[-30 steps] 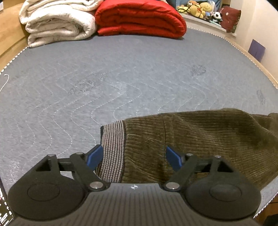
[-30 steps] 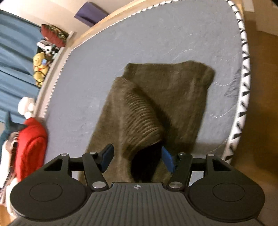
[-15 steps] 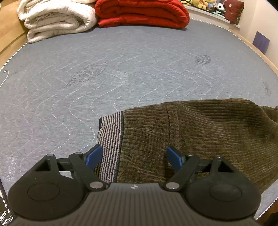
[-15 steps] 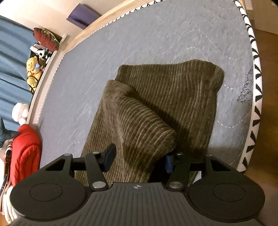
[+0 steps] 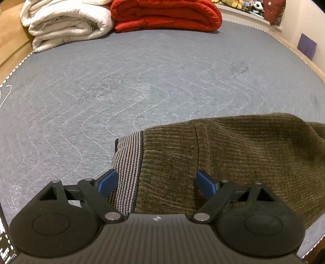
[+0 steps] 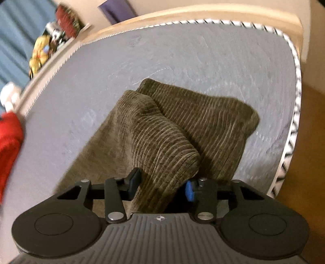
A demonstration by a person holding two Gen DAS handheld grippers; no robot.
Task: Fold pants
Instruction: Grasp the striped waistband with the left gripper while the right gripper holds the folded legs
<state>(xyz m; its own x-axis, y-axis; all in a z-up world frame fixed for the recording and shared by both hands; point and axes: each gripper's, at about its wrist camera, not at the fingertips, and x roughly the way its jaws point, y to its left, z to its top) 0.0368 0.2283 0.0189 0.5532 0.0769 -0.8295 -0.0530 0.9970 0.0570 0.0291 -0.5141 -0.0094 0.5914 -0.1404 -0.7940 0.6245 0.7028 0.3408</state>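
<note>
Olive corduroy pants [image 5: 233, 154] lie on the grey quilted mattress [image 5: 142, 71] near its front edge. Their striped waistband [image 5: 130, 162] sits between the fingers of my left gripper [image 5: 155, 176], whose jaws stand wide and are still opening, with the pads clear of the cloth. In the right wrist view the pants [image 6: 207, 126] are partly doubled over. A raised fold [image 6: 158, 142] runs back between the blue pads of my right gripper [image 6: 162, 182]. Those jaws are closing around the fold, and a firm pinch does not show.
A rolled white blanket [image 5: 67, 22] and a folded red blanket [image 5: 166, 14] lie at the far end of the mattress. Plush toys [image 6: 38, 52] line a ledge beside the bed. The patterned mattress border [image 6: 294, 121] and bare floor lie just right of the pants.
The right gripper's jaws have narrowed around the raised fold, and the gripper has rolled and moved in over the pants. The left gripper has stayed over the waistband, with its jaws slightly wider.
</note>
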